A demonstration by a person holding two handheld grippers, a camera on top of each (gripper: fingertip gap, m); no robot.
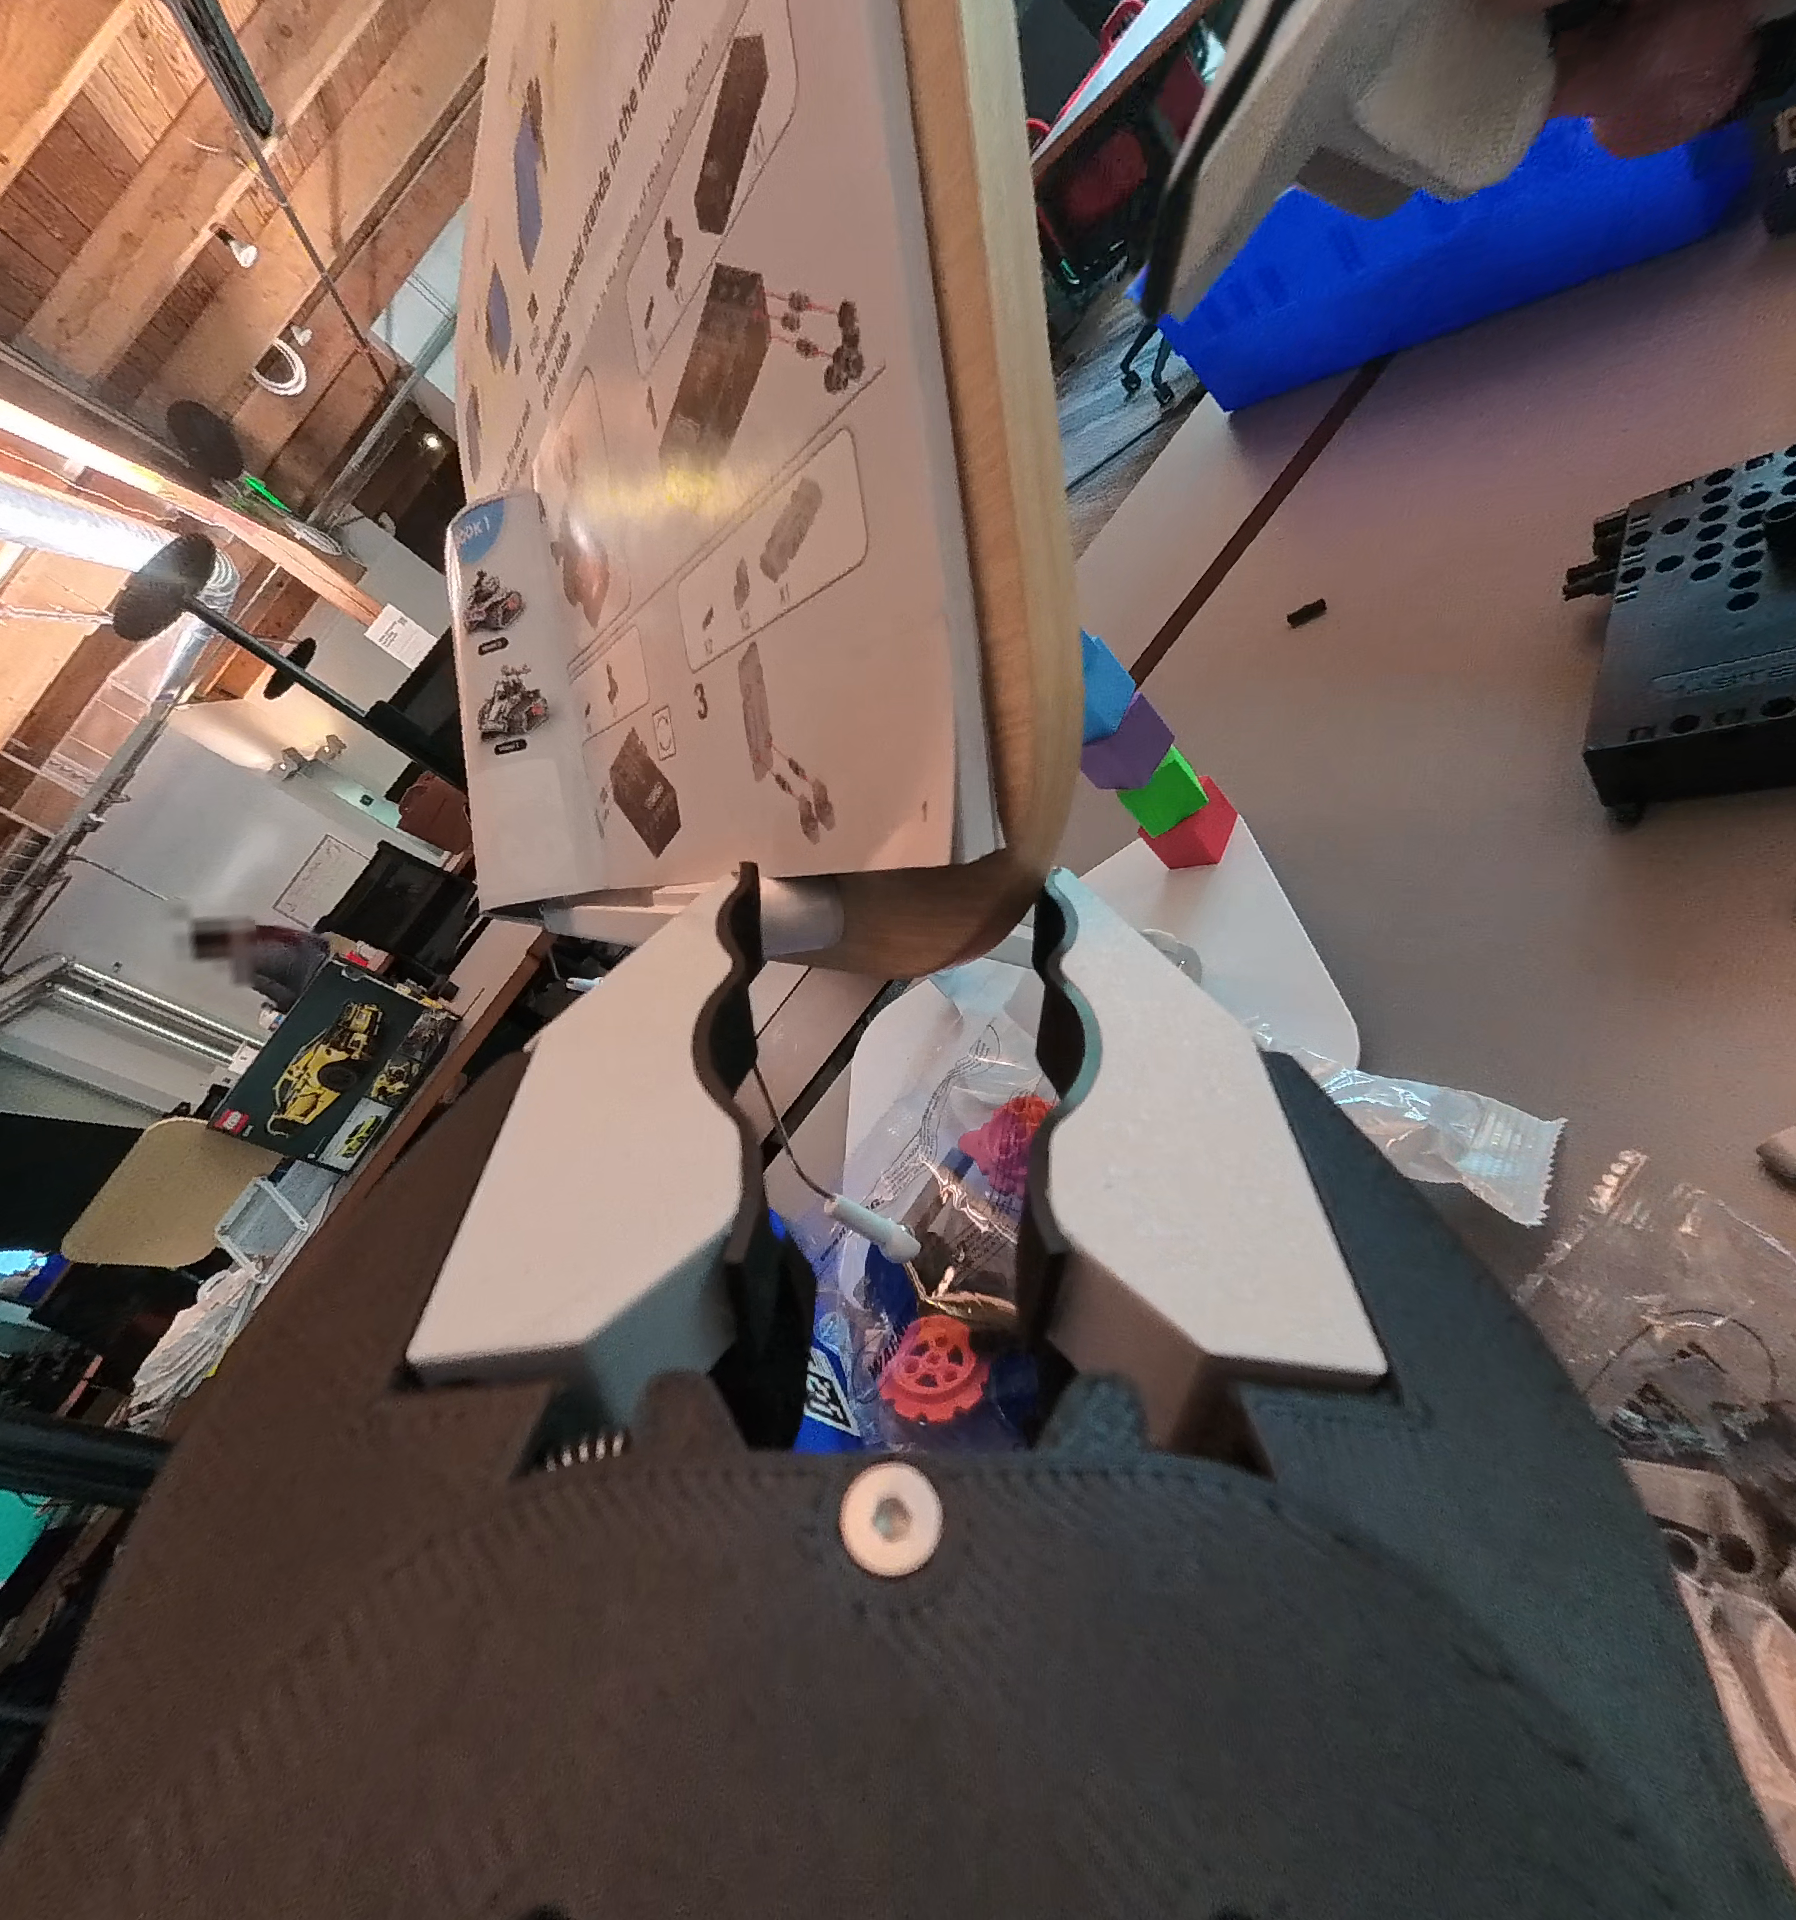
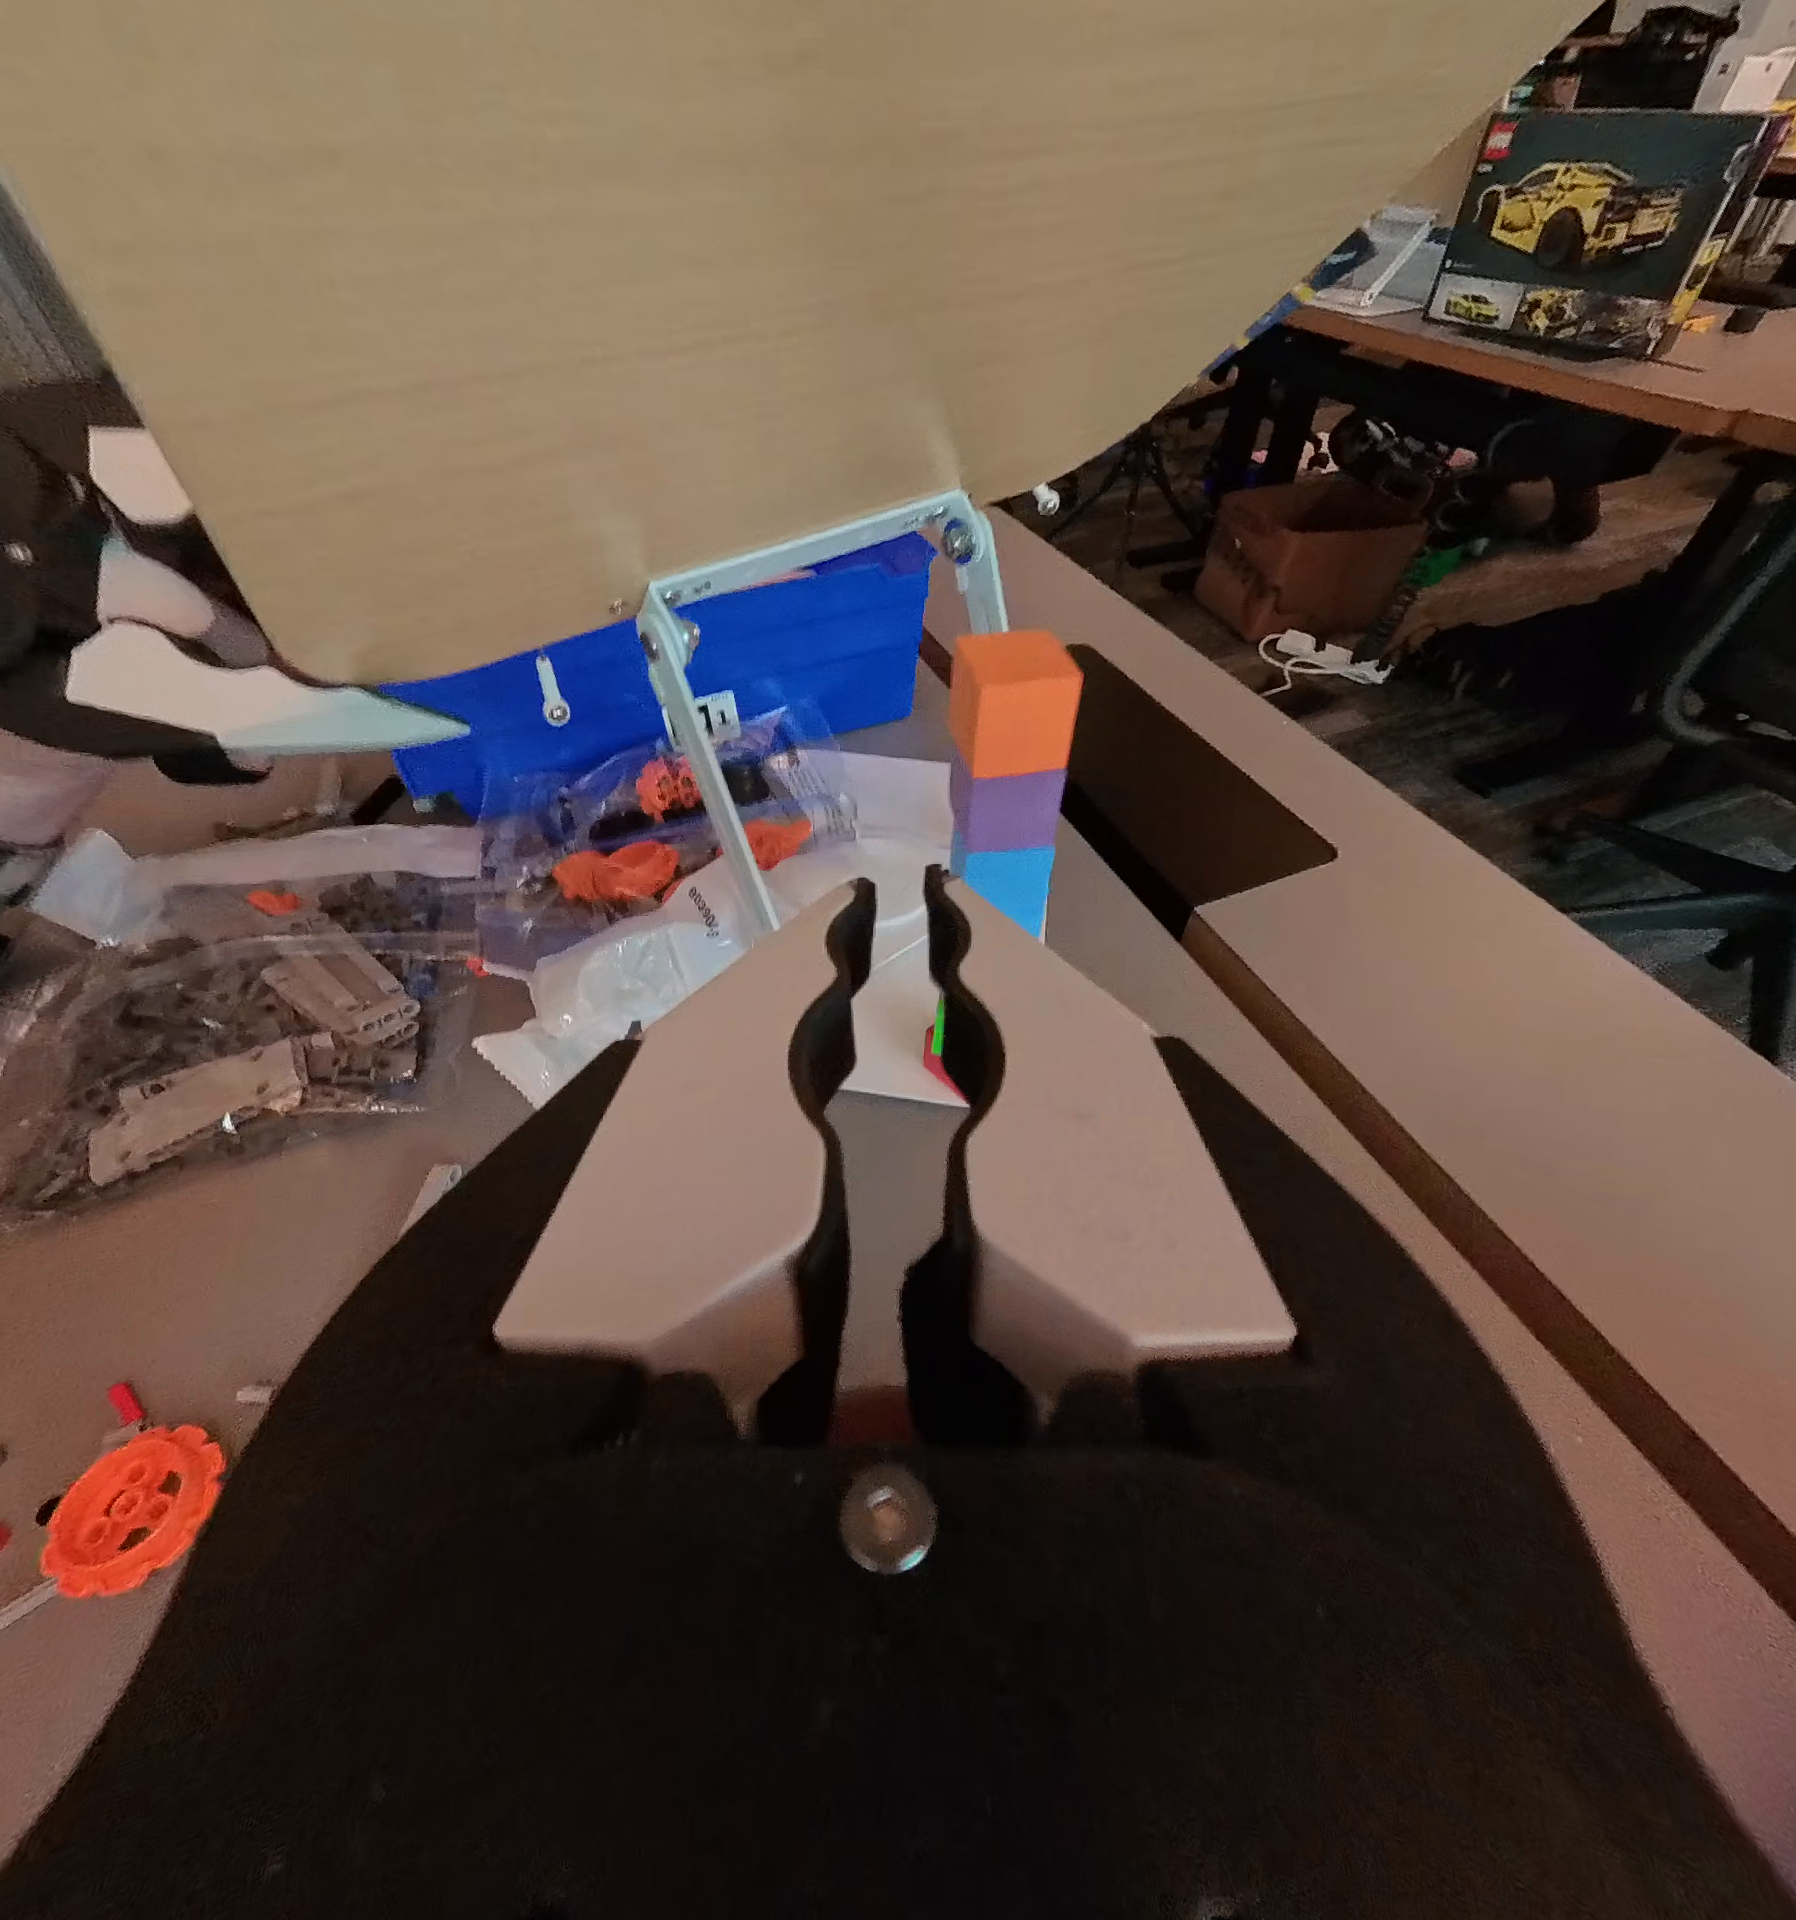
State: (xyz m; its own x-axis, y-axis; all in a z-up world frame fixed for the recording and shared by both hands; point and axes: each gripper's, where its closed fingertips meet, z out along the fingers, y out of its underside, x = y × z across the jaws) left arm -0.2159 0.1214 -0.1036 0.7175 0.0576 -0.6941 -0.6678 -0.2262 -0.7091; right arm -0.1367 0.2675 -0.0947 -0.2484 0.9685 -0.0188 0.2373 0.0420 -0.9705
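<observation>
A wooden board (image 1: 998, 520) stands upright on a metal bracket (image 2: 707, 748) and carries an open instruction booklet (image 1: 748, 416). My left gripper (image 1: 902, 888) is open. Its fingertips sit either side of the board's lower edge and ledge; I cannot tell if they touch. One of its fingers (image 2: 250, 707) shows, blurred, in the right wrist view. My right gripper (image 2: 896, 883) is open by only a narrow gap and holds nothing. It is behind the board (image 2: 665, 312), just left of a tower of coloured blocks (image 2: 1013, 769). The tower also shows in the left wrist view (image 1: 1154, 769).
Clear bags of orange and grey parts (image 2: 229, 1039) lie beside the bracket and under my left gripper (image 1: 935, 1247). A blue bin (image 2: 800, 655) stands behind. A black perforated block (image 1: 1746, 644) and an orange gear (image 2: 130, 1507) lie on the table. A box picturing a yellow car (image 2: 1600, 229) sits on another desk. The grippers' ends are close to 15 cm from one another.
</observation>
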